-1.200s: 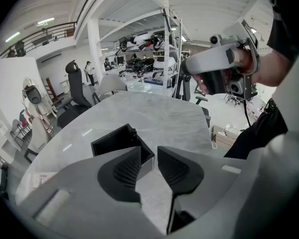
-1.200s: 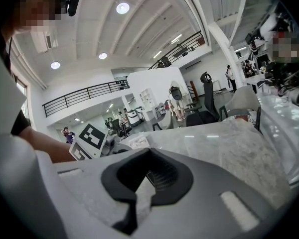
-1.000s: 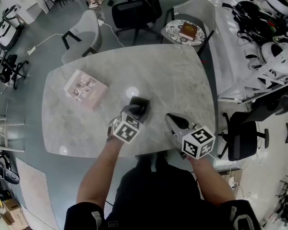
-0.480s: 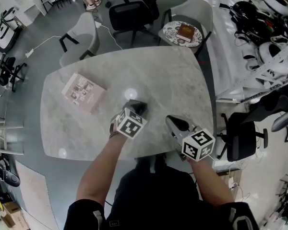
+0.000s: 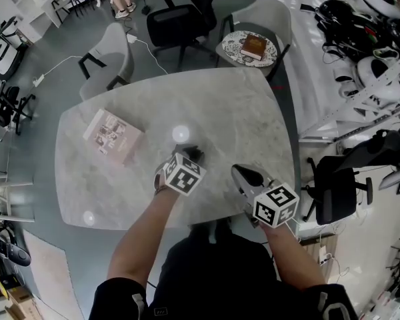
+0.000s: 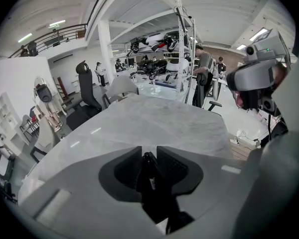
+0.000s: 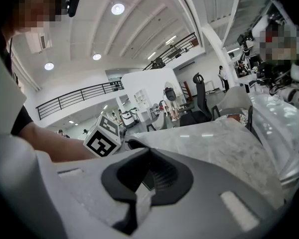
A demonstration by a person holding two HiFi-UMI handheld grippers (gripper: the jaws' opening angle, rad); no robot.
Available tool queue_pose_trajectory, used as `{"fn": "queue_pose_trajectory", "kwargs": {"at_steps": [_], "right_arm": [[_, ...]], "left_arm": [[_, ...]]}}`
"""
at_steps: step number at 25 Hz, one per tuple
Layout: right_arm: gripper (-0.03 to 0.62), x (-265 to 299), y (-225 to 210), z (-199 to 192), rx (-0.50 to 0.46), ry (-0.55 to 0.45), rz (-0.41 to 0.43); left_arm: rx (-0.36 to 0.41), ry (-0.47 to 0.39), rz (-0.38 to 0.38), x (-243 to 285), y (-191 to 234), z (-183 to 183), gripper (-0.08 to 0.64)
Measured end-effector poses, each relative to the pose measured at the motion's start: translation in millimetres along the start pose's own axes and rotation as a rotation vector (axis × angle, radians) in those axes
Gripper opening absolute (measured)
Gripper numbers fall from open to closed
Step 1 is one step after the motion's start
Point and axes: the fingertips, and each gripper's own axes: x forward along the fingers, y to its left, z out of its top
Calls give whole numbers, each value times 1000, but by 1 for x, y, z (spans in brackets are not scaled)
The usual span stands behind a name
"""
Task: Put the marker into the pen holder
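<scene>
Black marker (image 6: 149, 169), pale grey veined worktop (image 5: 240, 112), pinkish book (image 5: 113, 135), black-and-white square-patterned cubes (image 5: 184, 176) on grey left gripper (image 6: 149, 152) and right gripper (image 7: 146, 154).

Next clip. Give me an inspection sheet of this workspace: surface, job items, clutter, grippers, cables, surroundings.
Surface: pale marble table, lamp glare on it.
Job's things: marker between the left jaws; dark thing just ahead of that gripper, probably the pen holder, mostly hidden.
Clutter: one book on the table, on the person's left.
Grippers: left gripper has just been closing, and its pads look pressed against the marker; right gripper slightly open, nothing between its jaws, by the table's near edge.
Cables: white cable on the floor beyond the table.
Surroundings: grey chair at the far side; gear racks to the right.
</scene>
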Motion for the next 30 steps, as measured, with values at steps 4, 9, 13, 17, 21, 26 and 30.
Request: {"fn": "queue_pose_trajectory", "kwargs": {"at_steps": [4,9,13,17,21,26,30], "right_arm": [[3,-2,-3,-2,5,1,-3],[3,0,1,-3,5,2,4],[3,1,7,-4,2,1,19],[3,5,18,-7,-5,5,41],[3,6,32,-9,-13,13,63],[3,5,44,-10,-29,21,90],[3,1,50,-16,-46,31,119]], "left_arm": [[11,3,10,1,-3,2,75],[14,-8,17,-7,-5,-3,49],[7,-39,8,-23,-18,-8,49],[23,-45,4,-37,-31,-18,49],[39,-38,6,-48,-40,-28,51],[17,-57,35,-59,-39,-32,57],[1,-85,56,-65,-42,-31,78]]}}
